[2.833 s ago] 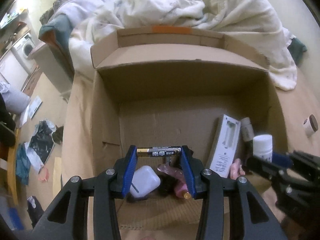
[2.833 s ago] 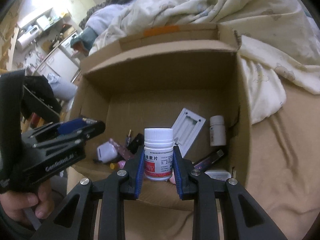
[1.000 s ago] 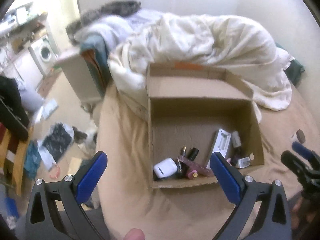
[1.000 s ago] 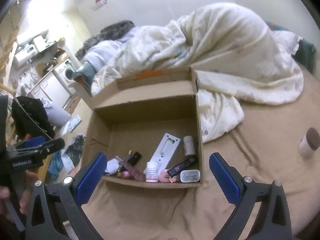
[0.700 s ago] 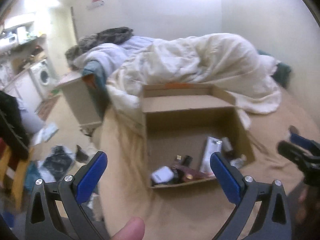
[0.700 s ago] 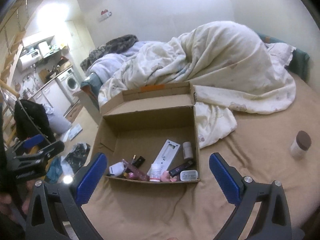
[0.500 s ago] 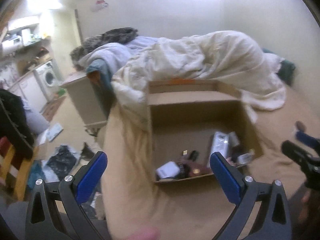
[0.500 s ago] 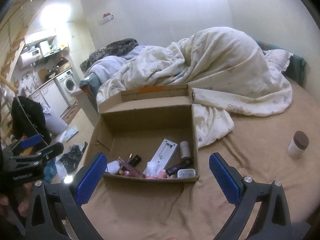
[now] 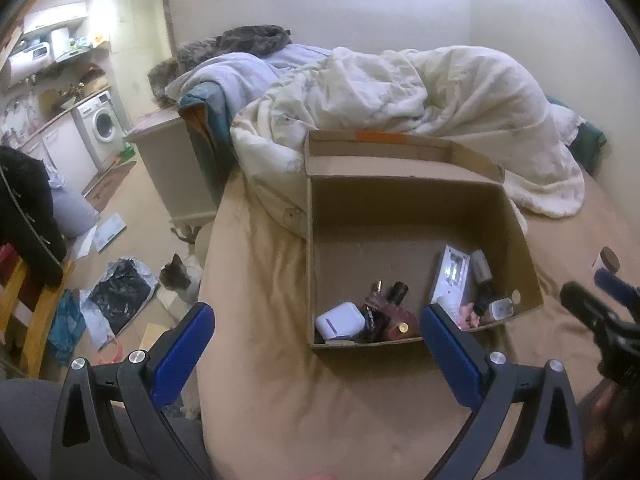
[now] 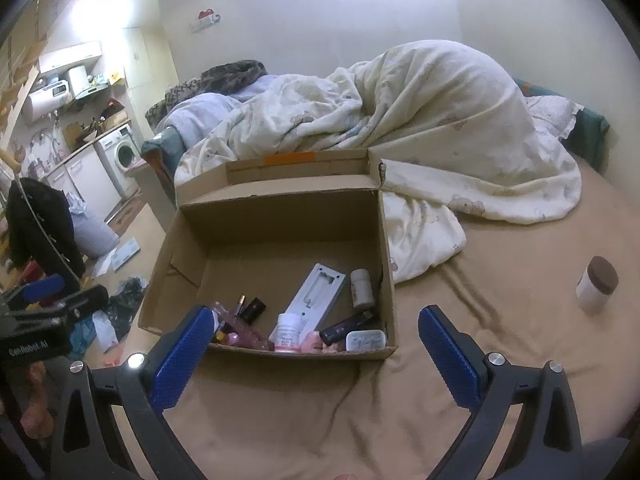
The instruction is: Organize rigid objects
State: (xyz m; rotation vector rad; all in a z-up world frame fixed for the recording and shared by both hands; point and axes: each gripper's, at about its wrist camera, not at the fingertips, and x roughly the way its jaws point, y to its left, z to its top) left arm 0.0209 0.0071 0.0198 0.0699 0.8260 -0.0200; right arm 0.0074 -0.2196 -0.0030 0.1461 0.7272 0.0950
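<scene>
I have both tools spread wide and carrying nothing: the left gripper (image 9: 316,344) and the right gripper (image 10: 314,344) hang over the tan bedsheet (image 10: 500,292), short of the cardboard box (image 10: 260,196). The one loose piece I can see is the small jar (image 10: 596,284) with a brown lid, standing upright on the sheet well to the right of the box; from the left camera it is only a sliver at the right edge (image 9: 606,262). I judge it light and stiff, probably smooth plastic, so I would close across its pale body below the lid, squarely, since a round wall can twist out of flat pads and the soft bedding gives no firm base to press against. Inside the box, crowded against the near wall, lie a white pill bottle (image 10: 289,332), a white earbud case (image 9: 340,319), a long white tray-like piece (image 10: 318,294) and a second small bottle (image 10: 362,288) lying on its side. The dark and pink bits between them I cannot identify, and the near wall cuts off their lower parts. The duvet (image 10: 420,120) hides the bed behind the box, so anything under it is unknown to me.
</scene>
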